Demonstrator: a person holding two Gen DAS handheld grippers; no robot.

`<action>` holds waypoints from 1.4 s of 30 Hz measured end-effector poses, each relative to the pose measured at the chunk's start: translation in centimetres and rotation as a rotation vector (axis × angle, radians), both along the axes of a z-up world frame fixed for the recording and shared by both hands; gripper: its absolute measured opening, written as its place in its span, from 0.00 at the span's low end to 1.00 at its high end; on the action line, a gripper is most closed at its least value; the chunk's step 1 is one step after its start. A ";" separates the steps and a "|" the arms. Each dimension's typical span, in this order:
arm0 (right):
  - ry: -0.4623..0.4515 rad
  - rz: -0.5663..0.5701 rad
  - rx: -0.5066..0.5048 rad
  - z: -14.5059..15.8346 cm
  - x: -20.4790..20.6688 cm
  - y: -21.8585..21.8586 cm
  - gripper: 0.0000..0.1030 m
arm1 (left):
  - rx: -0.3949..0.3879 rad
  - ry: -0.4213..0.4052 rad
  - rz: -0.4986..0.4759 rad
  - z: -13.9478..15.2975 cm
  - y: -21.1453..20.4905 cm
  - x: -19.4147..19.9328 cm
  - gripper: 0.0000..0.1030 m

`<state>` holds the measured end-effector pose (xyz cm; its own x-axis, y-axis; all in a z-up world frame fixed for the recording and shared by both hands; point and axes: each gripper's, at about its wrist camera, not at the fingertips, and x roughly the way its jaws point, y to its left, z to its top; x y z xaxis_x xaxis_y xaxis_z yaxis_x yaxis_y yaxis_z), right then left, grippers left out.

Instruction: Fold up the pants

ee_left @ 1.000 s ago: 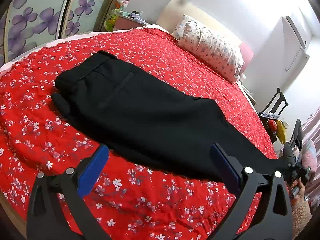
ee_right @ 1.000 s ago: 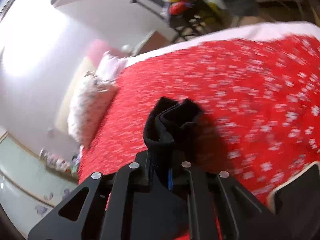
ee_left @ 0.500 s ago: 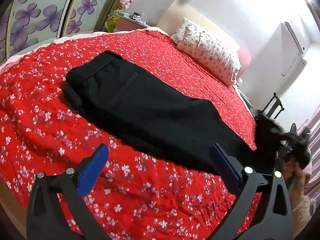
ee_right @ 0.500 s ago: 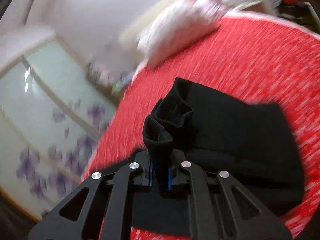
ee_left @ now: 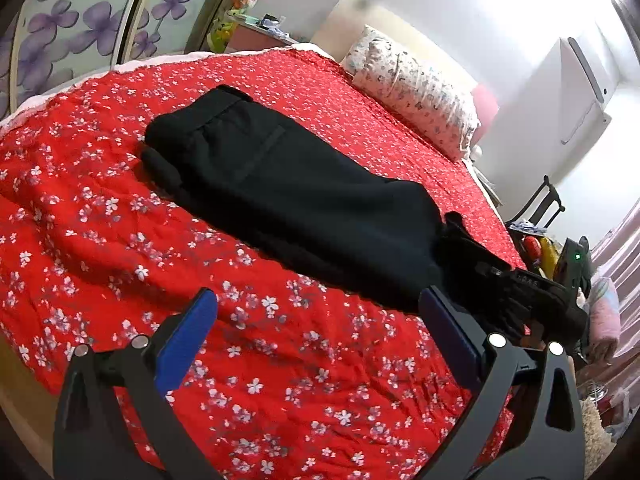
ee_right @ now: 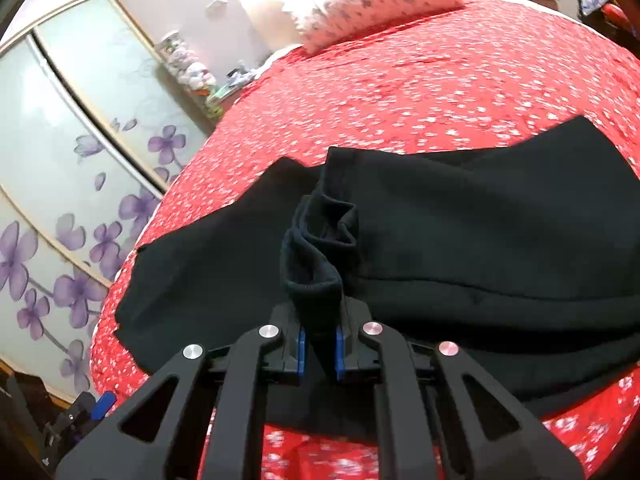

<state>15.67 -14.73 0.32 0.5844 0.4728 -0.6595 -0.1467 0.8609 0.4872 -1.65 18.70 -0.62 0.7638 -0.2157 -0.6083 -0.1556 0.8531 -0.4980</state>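
Note:
Black pants [ee_left: 280, 192] lie on the red flowered bedspread [ee_left: 120, 240], waistband at the far left. My left gripper [ee_left: 316, 340] is open and empty, hovering over the bedspread in front of the pants. My right gripper [ee_right: 319, 350] is shut on the bunched leg cuffs [ee_right: 316, 256] and holds them above the pants body [ee_right: 480, 232], so the legs double back over the upper part. The right gripper also shows in the left wrist view [ee_left: 520, 292] at the pants' right end.
A flowered pillow [ee_left: 412, 88] lies at the head of the bed. Sliding wardrobe doors with purple flowers [ee_right: 60, 160] stand beside the bed. A black chair with clutter [ee_left: 540, 232] is at the right, off the bed.
My right gripper has carried the leg cuffs from the foot end up and over the pants toward the waistband. The left gripper has drifted slightly, still open.

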 end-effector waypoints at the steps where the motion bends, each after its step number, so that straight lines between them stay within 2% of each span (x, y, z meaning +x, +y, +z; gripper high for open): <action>1: 0.005 0.006 -0.021 -0.1 0.0 0.8 0.10 | -0.001 -0.002 -0.002 0.1 -0.1 0.0 0.98; 3: 0.019 0.029 -0.091 -1.0 0.1 1.9 0.12 | 0.002 -0.006 -0.011 0.2 -0.2 -0.2 0.98; 5: 0.064 0.086 -0.250 -2.4 0.1 3.9 0.15 | 0.014 -0.006 -0.019 0.4 -0.3 -0.4 0.98; 6: 0.059 0.110 -0.299 -2.5 -0.3 4.4 0.28 | 0.026 -0.009 -0.025 0.5 -0.3 -0.6 0.98; 7: 0.039 0.139 -0.302 -2.4 -0.9 4.5 0.54 | 0.043 -0.015 -0.027 0.6 -0.2 -0.9 0.98; 9: 0.069 0.206 -0.187 -1.8 -1.6 4.5 0.82 | 0.062 -0.021 -0.031 0.7 0.0 -1.3 0.98; 10: 0.085 0.215 -0.132 -1.5 -1.7 4.2 0.81 | 0.066 -0.020 -0.036 0.8 0.1 -1.4 0.98; 12: 0.055 0.211 0.020 0.0 -1.9 3.1 0.81 | 0.061 -0.019 -0.046 0.7 0.3 -1.7 0.98; 14: 0.012 0.150 0.167 1.4 -1.5 1.6 0.81 | 0.055 -0.018 -0.055 0.8 0.3 -1.8 0.98; 17: 0.021 0.074 0.269 1.3 0.1 0.5 0.81 | 0.063 -0.009 -0.069 1.2 0.1 -2.0 0.98; 19: 0.066 0.048 0.245 -0.1 1.1 0.6 0.82 | 0.078 -0.011 -0.072 1.6 0.1 -2.2 0.98; 21: 0.229 0.077 0.210 -3.6 2.0 1.8 0.81 | 0.087 -0.031 -0.071 2.0 0.1 -2.7 0.98; 23: 0.174 0.108 0.148 -3.0 1.2 2.4 0.81 | 0.111 -0.063 -0.054 2.4 0.3 -3.5 0.98; 25: 0.161 0.096 0.180 -2.1 0.7 2.0 0.79 | 0.125 -0.091 -0.031 2.5 0.6 -4.0 0.98; 26: 0.113 0.069 0.213 -1.3 0.3 1.3 0.79 | 0.125 -0.094 -0.024 2.6 0.7 -4.0 0.98; 27: 0.067 0.036 0.204 -0.6 0.2 0.7 0.79 | 0.115 -0.083 -0.025 2.5 0.7 -3.8 0.98; 28: 0.027 0.010 0.164 0.1 0.0 0.4 0.78 | 0.098 -0.072 -0.032 2.4 0.8 -3.7 0.98; 29: -0.013 -0.003 0.060 0.8 -0.2 0.5 0.78 | 0.085 -0.067 -0.035 2.3 0.8 -3.5 0.98; 30: -0.029 0.019 -0.062 1.1 -0.2 1.2 0.73 | 0.074 -0.063 -0.036 2.2 0.9 -3.5 0.98; 32: -0.051 0.099 -0.177 0.9 -0.6 2.5 0.65 | 0.072 -0.055 -0.036 1.9 0.8 -3.3 0.98; 33: -0.065 0.132 -0.207 0.7 -0.9 2.8 0.60 | 0.072 -0.047 -0.036 1.7 0.9 -3.2 0.98; 35: -0.089 0.169 -0.271 0.1 -1.8 3.4 0.58 | 0.064 -0.038 -0.038 1.5 0.9 -3.0 0.98; 36: -0.084 0.174 -0.293 -0.3 -1.6 3.7 0.58 | 0.060 -0.034 -0.040 1.3 0.9 -2.9 0.98; 39: -0.057 0.195 -0.361 -1.6 -1.2 4.9 0.39 | 0.062 -0.026 -0.050 1.2 0.8 -3.0 0.98; 41: -0.057 0.182 -0.337 -2.1 -1.2 5.0 0.30 | 0.070 -0.027 -0.050 1.3 0.9 -3.0 0.98; 42: -0.055 0.167 -0.305 -1.8 -1.3 4.5 0.22 | 0.073 -0.029 -0.049 1.3 1.0 -3.1 0.98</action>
